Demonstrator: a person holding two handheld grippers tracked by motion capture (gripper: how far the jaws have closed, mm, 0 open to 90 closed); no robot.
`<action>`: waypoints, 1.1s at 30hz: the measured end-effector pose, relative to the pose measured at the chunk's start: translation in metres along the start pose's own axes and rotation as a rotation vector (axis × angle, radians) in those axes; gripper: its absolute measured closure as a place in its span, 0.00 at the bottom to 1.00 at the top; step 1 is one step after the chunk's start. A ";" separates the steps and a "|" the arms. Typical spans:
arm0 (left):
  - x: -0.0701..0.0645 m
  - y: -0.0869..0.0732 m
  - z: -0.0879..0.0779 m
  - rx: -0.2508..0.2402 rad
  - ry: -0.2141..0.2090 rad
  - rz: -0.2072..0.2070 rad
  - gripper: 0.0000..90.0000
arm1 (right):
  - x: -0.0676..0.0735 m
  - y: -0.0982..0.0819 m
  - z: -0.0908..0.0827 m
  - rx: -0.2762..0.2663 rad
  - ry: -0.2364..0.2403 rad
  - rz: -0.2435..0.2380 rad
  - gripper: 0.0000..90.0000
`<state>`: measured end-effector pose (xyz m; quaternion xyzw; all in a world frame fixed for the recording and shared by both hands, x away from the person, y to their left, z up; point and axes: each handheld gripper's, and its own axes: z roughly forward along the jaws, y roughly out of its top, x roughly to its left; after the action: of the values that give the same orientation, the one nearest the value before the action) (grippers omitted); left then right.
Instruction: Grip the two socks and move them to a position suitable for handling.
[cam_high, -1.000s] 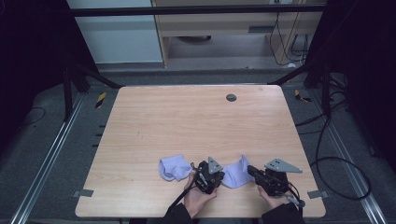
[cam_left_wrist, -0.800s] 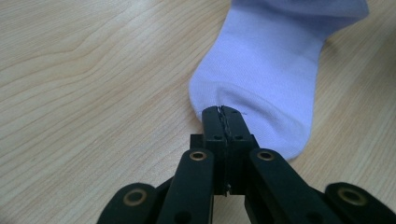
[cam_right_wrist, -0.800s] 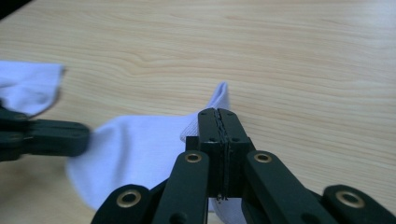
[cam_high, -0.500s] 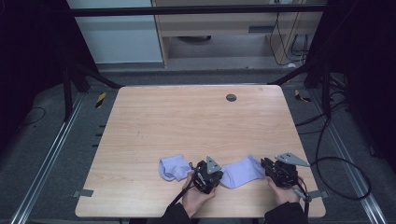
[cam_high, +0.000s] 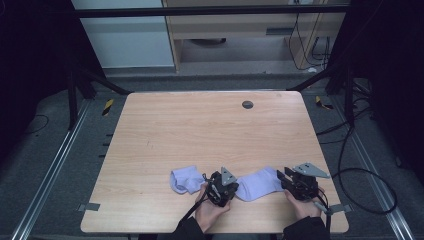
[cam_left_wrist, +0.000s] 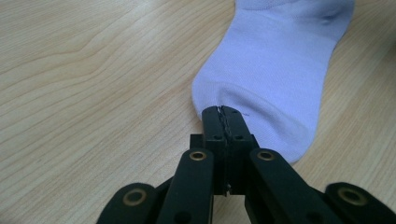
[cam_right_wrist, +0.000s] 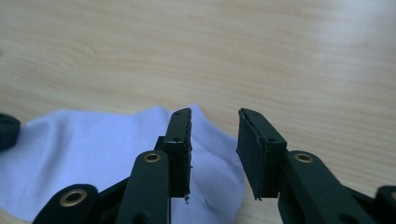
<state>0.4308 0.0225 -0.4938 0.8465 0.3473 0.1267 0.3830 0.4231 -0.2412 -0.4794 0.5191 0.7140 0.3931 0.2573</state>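
Left gripper view: left tool (cam_left_wrist: 222, 112) pinches sock (cam_left_wrist: 275, 70); right tool (cam_right_wrist: 214, 140) parted over it.

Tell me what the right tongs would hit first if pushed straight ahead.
Probably only bare table. The right tongs, open, sit over the edge of the lilac sock, with nothing but wood beyond their tips.

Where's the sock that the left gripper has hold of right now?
In the high view, the stretched sock lies near the table's front edge, between the left gripper, pinching its end, and the right gripper. The other sock lies crumpled further left.
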 end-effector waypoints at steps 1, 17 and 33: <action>0.000 0.000 0.000 0.001 0.000 -0.002 0.99 | 0.000 -0.001 0.003 0.022 -0.001 -0.007 0.71; 0.002 0.004 0.004 -0.009 0.013 -0.011 0.99 | 0.000 -0.008 0.016 0.210 0.005 -0.036 0.97; 0.007 0.012 -0.003 -0.059 0.051 -0.010 0.72 | 0.009 -0.009 0.002 0.150 -0.047 -0.058 0.71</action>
<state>0.4402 0.0237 -0.4836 0.8294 0.3575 0.1566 0.3996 0.4161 -0.2332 -0.4876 0.5251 0.7499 0.3188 0.2457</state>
